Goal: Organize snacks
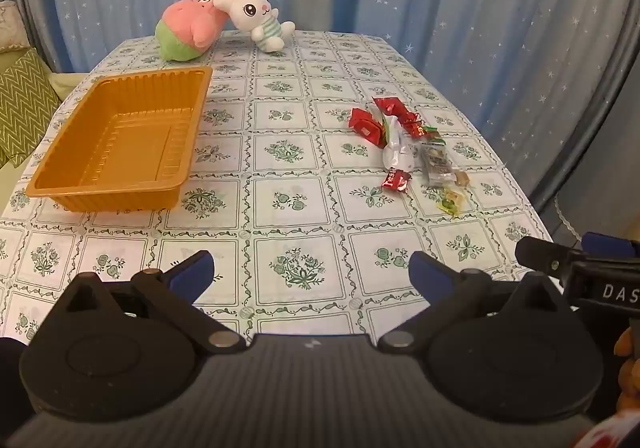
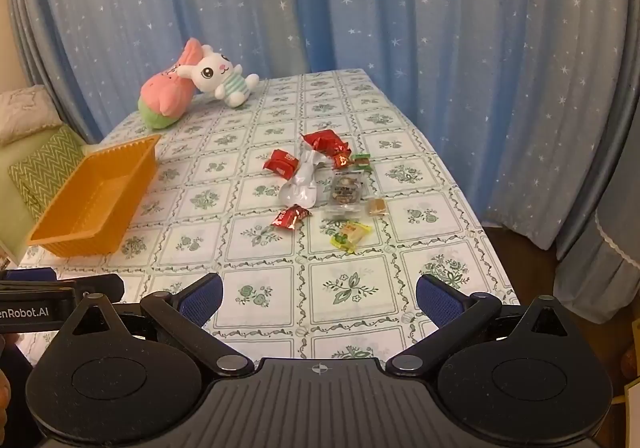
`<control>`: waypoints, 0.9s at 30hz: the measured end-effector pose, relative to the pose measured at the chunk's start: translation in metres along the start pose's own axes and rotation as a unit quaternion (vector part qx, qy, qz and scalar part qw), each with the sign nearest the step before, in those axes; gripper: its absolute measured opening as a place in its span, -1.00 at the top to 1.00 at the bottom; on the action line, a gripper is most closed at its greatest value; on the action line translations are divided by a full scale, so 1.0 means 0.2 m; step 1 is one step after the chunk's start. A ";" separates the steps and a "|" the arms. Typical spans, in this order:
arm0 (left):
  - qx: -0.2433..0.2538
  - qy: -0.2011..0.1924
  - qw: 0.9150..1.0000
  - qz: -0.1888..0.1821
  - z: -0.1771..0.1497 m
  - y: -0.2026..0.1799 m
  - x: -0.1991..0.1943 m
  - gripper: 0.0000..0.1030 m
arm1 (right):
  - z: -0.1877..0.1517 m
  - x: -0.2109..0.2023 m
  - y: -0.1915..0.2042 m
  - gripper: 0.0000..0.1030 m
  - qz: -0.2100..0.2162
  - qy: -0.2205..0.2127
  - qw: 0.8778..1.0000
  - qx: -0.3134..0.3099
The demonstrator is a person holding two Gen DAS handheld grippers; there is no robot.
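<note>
Both the left hand-held gripper (image 1: 310, 268) and the right hand-held gripper (image 2: 319, 294) hang released above the desk (image 1: 296, 207); the snacks (image 2: 320, 183) lie right of the orange tray (image 1: 120, 139), apparently empty.

1 orange tray (image 2: 96, 203), 2 plush toys (image 2: 192, 87), 4 red snack packets (image 2: 282, 163), 2 open grippers (image 2: 318, 298).

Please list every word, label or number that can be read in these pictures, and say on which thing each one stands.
"DAS": white letters, cut off at the edge, on the right gripper body, left wrist view.
"enRobot.AI": cut off at the start, on the left gripper body, right wrist view.
Print on the snacks wrappers: too small and blurred to read.
</note>
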State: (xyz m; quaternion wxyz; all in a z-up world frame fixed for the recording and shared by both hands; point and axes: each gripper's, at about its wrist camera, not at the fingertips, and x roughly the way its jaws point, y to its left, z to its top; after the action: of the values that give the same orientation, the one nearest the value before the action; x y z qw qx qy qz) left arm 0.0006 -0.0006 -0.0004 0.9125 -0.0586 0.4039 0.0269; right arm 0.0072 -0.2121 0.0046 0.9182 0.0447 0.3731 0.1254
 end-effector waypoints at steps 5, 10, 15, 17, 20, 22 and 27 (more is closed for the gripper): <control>0.001 0.000 1.000 -0.006 0.01 0.00 0.01 -0.99 | 0.00 0.00 0.02 -0.99 -0.008 0.003 1.000 -0.003; -0.008 -0.002 1.000 -0.003 0.02 0.01 -0.01 -0.99 | -0.01 0.01 0.00 -0.99 -0.002 0.000 1.000 0.003; -0.011 -0.007 1.000 0.002 -0.01 0.00 -0.02 -0.99 | -0.01 0.01 0.01 -0.99 -0.003 0.001 1.000 -0.002; -0.011 -0.007 1.000 0.002 -0.01 0.01 -0.02 -0.99 | -0.01 0.02 0.01 -0.99 -0.003 0.003 1.000 -0.002; -0.013 -0.007 1.000 0.002 -0.01 0.01 -0.01 -0.99 | -0.01 0.03 0.01 -0.99 -0.002 0.005 1.000 -0.004; -0.013 -0.009 1.000 0.003 -0.01 0.01 -0.01 -0.99 | -0.01 0.03 0.02 -0.99 -0.001 0.005 1.000 -0.004; -0.015 -0.010 1.000 0.004 -0.01 0.00 -0.01 -0.99 | -0.02 0.03 0.01 -0.99 -0.002 0.006 1.000 -0.005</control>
State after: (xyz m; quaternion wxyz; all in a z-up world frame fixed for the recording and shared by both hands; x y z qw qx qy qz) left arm -0.0026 -0.0008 -0.0001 0.9153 -0.0707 0.3947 0.0370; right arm 0.0089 -0.2077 -0.0016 0.9163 0.0390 0.3781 0.1260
